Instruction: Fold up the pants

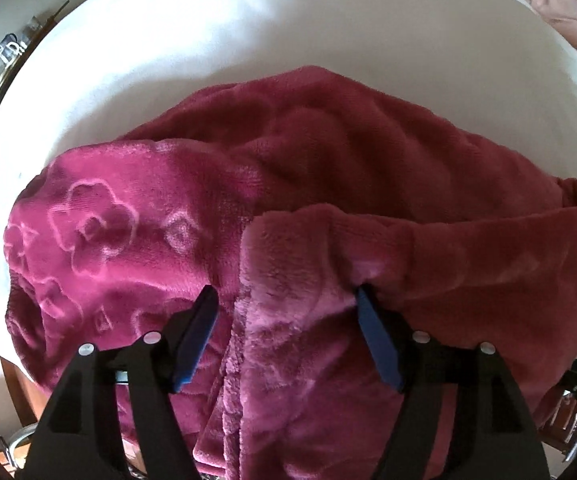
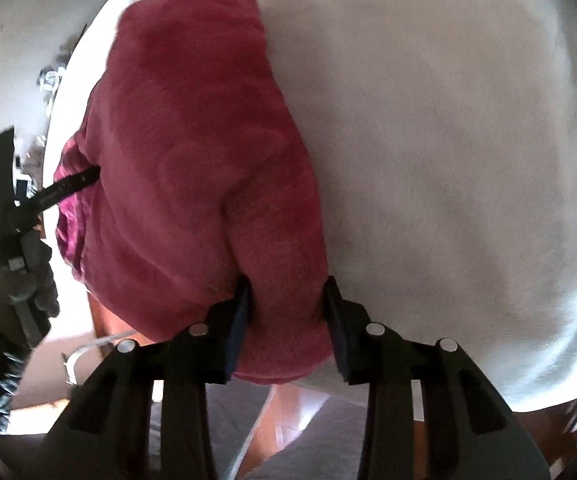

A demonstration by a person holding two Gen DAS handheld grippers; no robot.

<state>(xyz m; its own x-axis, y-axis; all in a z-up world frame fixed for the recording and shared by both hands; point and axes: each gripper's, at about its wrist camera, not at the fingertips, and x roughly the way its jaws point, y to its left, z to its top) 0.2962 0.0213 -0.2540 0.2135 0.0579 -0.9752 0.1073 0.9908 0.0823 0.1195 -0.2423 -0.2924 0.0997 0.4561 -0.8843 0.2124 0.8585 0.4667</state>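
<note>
The magenta fleece pants, embossed with flowers, lie bunched on the white tabletop. My left gripper points down over them with its blue pads wide apart. A folded edge of fabric lies between the pads, and only the right pad touches it. In the right wrist view the pants reach the table's near edge. My right gripper is shut on a thick fold there, which bulges between both pads. At the left of that view a gloved hand holds the left gripper, one of its fingers resting against the cloth.
The white tabletop spreads wide to the right of the pants. Wooden floor and a grey rug show below its near edge. Small glass items stand beyond the left rim. A pale pink cloth lies at the far right.
</note>
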